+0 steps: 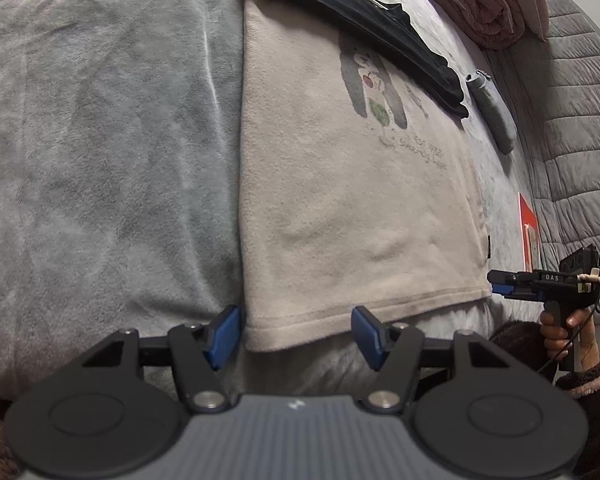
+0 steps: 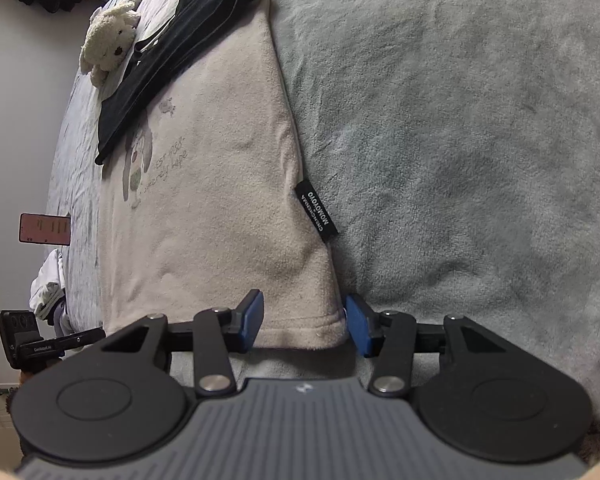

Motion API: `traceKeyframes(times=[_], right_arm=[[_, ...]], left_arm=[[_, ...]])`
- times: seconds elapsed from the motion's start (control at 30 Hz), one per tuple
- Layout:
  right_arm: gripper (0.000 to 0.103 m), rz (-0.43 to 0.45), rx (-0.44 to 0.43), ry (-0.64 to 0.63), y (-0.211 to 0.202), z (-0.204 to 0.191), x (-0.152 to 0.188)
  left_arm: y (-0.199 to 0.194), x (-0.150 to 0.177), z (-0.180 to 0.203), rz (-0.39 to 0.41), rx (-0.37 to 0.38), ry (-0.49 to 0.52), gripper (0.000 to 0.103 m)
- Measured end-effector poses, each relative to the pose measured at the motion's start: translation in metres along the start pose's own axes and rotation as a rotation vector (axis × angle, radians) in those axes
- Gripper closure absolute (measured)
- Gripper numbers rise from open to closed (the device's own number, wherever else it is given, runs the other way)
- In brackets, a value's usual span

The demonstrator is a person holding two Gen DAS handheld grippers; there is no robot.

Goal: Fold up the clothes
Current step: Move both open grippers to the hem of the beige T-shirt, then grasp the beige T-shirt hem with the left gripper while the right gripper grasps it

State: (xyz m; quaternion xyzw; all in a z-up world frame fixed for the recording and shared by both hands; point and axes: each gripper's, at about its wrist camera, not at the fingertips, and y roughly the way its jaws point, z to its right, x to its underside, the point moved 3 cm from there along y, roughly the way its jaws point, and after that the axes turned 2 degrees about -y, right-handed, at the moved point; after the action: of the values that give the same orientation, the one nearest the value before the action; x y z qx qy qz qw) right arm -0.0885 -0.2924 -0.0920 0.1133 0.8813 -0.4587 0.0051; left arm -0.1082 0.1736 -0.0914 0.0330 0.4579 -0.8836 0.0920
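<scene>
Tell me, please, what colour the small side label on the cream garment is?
Black with white lettering; the side label shows best in the right wrist view.

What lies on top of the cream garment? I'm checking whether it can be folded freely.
A black garment lies across the far end of the cream garment, over part of its print. The cream fabric beneath it, probably the neckline, is hidden.

So I'm looking at a cream fleece top (image 1: 340, 208) lying flat on the grey blanket (image 1: 100, 140), already folded into a long rectangle, cartoon print and script lettering facing up. Its hem sits nearest me and a small black label (image 2: 317, 213) sticks out of one side seam. A black garment (image 1: 360, 28) lies across its far end
</scene>
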Motion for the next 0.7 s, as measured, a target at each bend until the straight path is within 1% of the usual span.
traceKeyframes(times=[0.07,0.13,0.2,0.27,0.37,0.47,0.5,0.53,0.57,0.6,0.63,0.7], right_arm=[[0.053,0.002,0.011,-0.023,-0.0006,-0.0021,0.0014],[0.058,0.003,0.019,-0.037,-0.0007,-0.0027,0.0031],[0.060,0.005,0.023,-0.043,-0.0003,-0.0027,0.0041],[0.062,0.005,0.026,-0.049,0.0005,-0.0025,0.0048],[0.065,0.002,0.029,-0.060,0.0008,-0.0030,0.0063],[0.070,0.001,0.038,-0.063,0.0021,-0.0045,0.0069],[0.075,0.002,0.043,-0.063,0.0025,-0.0048,0.0071],[0.079,0.003,0.043,-0.067,0.0024,-0.0054,0.0076],[0.082,0.004,0.043,-0.070,0.0023,-0.0060,0.0081],[0.088,0.009,0.033,-0.073,0.0027,-0.0084,0.0082],[0.089,0.016,0.025,-0.073,0.0016,-0.0091,0.0082],[0.090,0.038,0.005,-0.066,-0.0016,-0.0094,0.0081]], left_arm=[[0.0000,0.0000,-0.0005,0.002,0.003,0.000,0.042],[0.0001,0.0000,-0.0009,0.004,0.007,0.000,0.043],[0.0001,0.0000,-0.0014,0.006,0.010,0.000,0.045],[-0.0001,-0.0004,-0.0024,0.008,0.015,-0.007,0.050],[-0.0008,-0.0022,-0.0074,0.008,0.029,-0.045,0.054],[0.0000,-0.0020,-0.0071,0.001,0.026,-0.052,0.058],[0.0007,-0.0016,-0.0055,-0.005,0.023,-0.045,0.060],[0.0017,-0.0010,-0.0044,-0.016,0.026,-0.039,0.067],[0.0026,-0.0005,-0.0038,-0.028,0.036,-0.038,0.077],[0.0034,-0.0002,-0.0035,-0.039,0.049,-0.039,0.081],[0.0032,-0.0002,-0.0033,-0.042,0.063,-0.042,0.087],[-0.0010,-0.0016,-0.0032,-0.022,0.108,-0.054,0.090]])
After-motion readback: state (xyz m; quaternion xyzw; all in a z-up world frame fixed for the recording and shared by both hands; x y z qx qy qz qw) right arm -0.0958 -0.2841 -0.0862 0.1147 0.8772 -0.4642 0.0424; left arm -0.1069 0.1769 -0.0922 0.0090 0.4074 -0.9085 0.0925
